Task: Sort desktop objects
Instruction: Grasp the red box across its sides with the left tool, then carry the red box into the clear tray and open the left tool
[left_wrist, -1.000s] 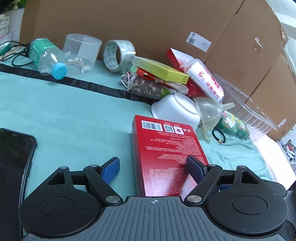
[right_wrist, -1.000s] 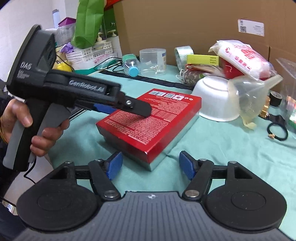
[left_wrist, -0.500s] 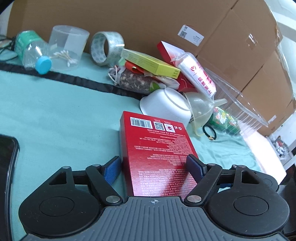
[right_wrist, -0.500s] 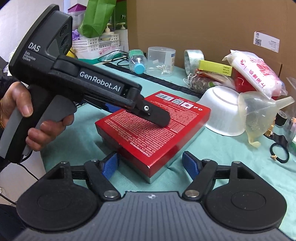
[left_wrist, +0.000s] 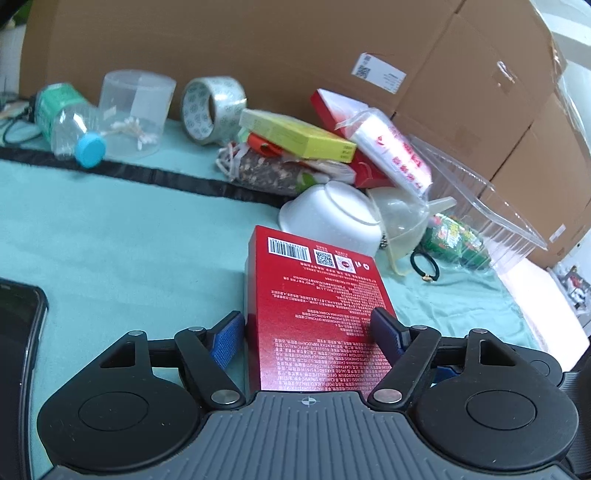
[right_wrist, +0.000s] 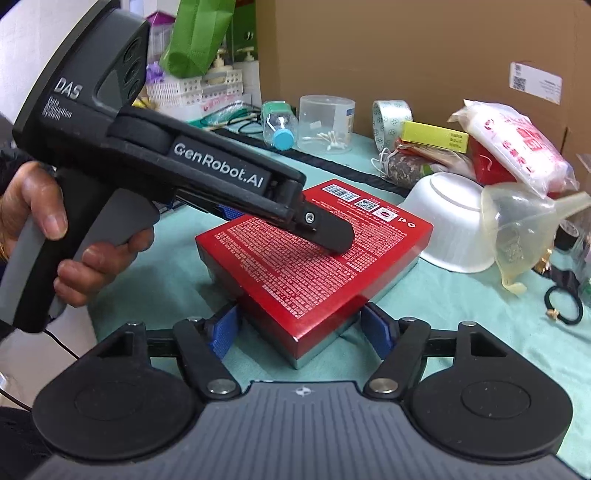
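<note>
Now the red box (left_wrist: 314, 314) is straddled by both tools at once. It lies flat on the green cloth (left_wrist: 110, 240), just in front of an upturned white bowl (left_wrist: 332, 218) and a clear funnel (left_wrist: 402, 218), with the rest of the clutter piled behind against the cardboard.

Compared with a second ago, the left gripper (left_wrist: 308, 332) has been narrowed: its blue pads were then spread well clear of the box, and the jaws are closing at this moment. The left pad is seen touching or almost touching the box's long side, while the right pad lies at the opposite edge, partly over the lid. A firm clamp cannot be confirmed from the left wrist view.

The right gripper (right_wrist: 299, 328) is set around the nearest corner of the box, and its jaws are closing too. A sliver of cloth is visible between each pad and the box walls, so nothing is held yet. In the right wrist view the person's hand (right_wrist: 48, 236) is seen on the left tool's handle, the tool's finger lying across the lid.

Judged from this, the box has been chosen as the next item to sort, and a two-handed lift appears to be under preparation; no lift has begun.
</note>
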